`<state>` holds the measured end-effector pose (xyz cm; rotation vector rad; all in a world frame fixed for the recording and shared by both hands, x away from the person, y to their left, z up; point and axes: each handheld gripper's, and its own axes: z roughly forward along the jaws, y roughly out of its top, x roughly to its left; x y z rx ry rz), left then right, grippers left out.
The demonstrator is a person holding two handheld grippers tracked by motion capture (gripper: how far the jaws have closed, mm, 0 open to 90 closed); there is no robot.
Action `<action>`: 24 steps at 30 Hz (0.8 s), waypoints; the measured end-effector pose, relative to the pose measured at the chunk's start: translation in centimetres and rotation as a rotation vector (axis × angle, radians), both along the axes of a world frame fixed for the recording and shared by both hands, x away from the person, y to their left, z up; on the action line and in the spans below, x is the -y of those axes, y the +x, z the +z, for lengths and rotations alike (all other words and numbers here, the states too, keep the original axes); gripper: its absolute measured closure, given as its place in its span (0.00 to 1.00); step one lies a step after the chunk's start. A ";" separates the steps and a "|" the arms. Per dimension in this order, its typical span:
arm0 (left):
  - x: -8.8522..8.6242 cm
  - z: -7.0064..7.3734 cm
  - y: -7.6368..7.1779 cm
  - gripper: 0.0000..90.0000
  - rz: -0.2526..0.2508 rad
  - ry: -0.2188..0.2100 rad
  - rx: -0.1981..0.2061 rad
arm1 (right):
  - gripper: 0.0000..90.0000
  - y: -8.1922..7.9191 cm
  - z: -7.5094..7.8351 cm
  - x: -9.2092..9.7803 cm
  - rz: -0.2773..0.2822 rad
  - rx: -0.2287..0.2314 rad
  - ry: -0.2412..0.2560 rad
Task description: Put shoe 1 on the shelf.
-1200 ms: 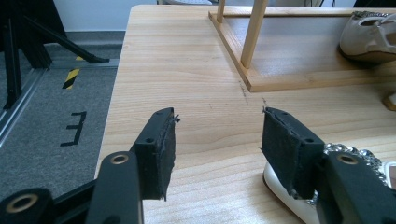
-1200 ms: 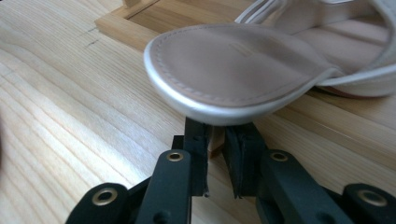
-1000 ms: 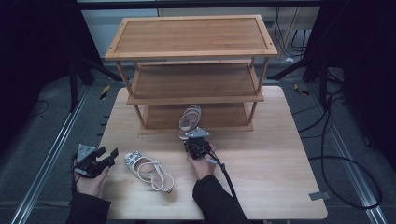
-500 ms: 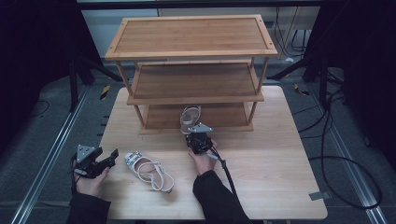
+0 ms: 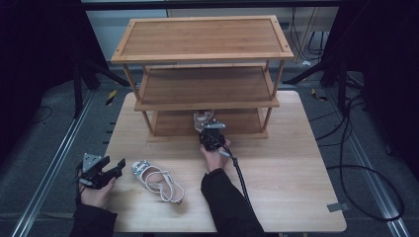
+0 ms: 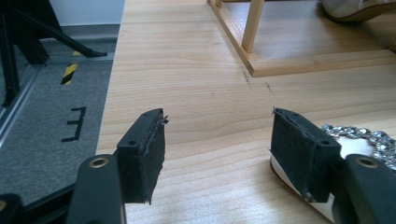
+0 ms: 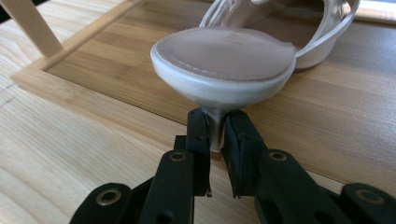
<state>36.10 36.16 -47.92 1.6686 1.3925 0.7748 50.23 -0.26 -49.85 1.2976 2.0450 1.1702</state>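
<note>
Right tongs (image 7: 217,135) pinch only the sandal's (image 7: 224,60) thin heel; if you twist, it slips sideways off the shelf (image 7: 116,65). Left tongs (image 6: 229,154) gape wide, empty.

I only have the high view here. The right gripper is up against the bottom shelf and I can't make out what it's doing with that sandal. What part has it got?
Observer: The right gripper is clamped on the heel stem of the sandal, just under the heel seat.
Operator: Is the shoe down on the shelf?
Observer: The strap end lies over the bottom shelf board; the heel end sticks out past the shelf's front edge, over the table. I cannot tell whether the sole is touching.
Operator: And the left gripper, is it on the other sandal?
Observer: No. The left gripper is open, and the second sandal, with a jewelled strap, lies beside its right jaw, not between the jaws.
</note>
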 end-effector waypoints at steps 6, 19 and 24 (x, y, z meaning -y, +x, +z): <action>-0.2 0.0 0.0 0.40 0.001 0.003 -0.011 | 0.84 -0.6 0.2 0.4 0.009 0.038 -0.021; -0.7 0.0 -0.1 0.41 0.011 0.005 -0.007 | 0.43 -10.2 4.1 3.0 0.283 0.099 0.059; -0.7 0.0 0.1 0.39 0.008 -0.009 -0.006 | 0.36 -12.5 4.5 2.7 0.360 0.083 0.063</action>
